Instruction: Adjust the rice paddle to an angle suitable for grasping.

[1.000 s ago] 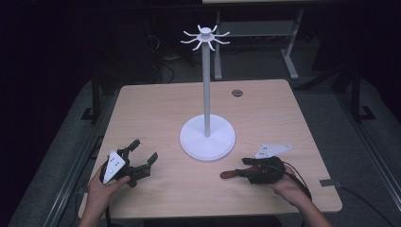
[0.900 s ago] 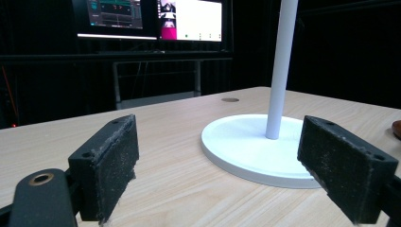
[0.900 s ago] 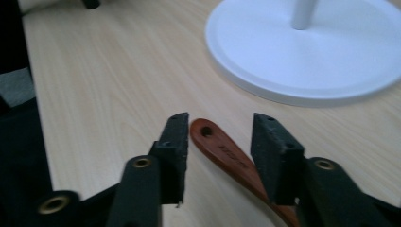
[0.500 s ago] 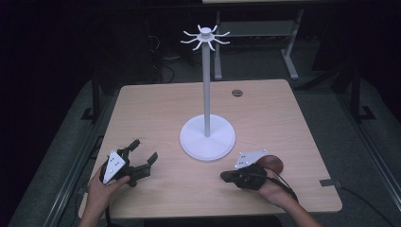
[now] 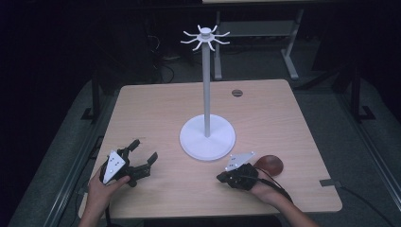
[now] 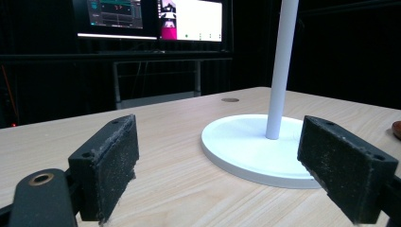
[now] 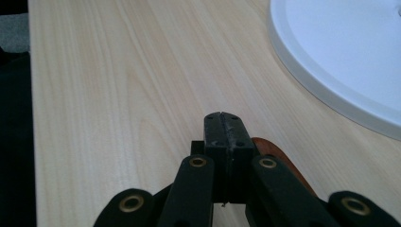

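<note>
At the lower left of the high view, the person's left hand (image 5: 101,187) is holding the left claw (image 5: 143,150) just above the pale wooden worktop (image 5: 156,109). Its jaws are standing wide open with nothing between them. In the left gripper view, the same claw (image 6: 217,175) is pointing across the worktop toward the white stand (image 6: 279,71), and lit monitors (image 6: 156,19) are glowing at the upper left.

In the middle of the high view, the white stand (image 5: 206,94) is rising from a round base to a crown of curved hooks. A small round grommet (image 5: 237,92) is sitting in the worktop to the upper right of it.

At the lower right, the right hand (image 5: 267,191) is holding the right claw (image 5: 221,178) low on the worktop, pointing toward the left of the frame. In the right gripper view, this claw (image 7: 222,118) is showing its pads pressed together, closed. A reddish-brown rounded object (image 5: 270,164) is lying just behind the claw, near the stand's base. In the right gripper view, the object (image 7: 279,156) is peeking out from under the jaws on the right. I cannot tell whether it is being pinched.
</note>
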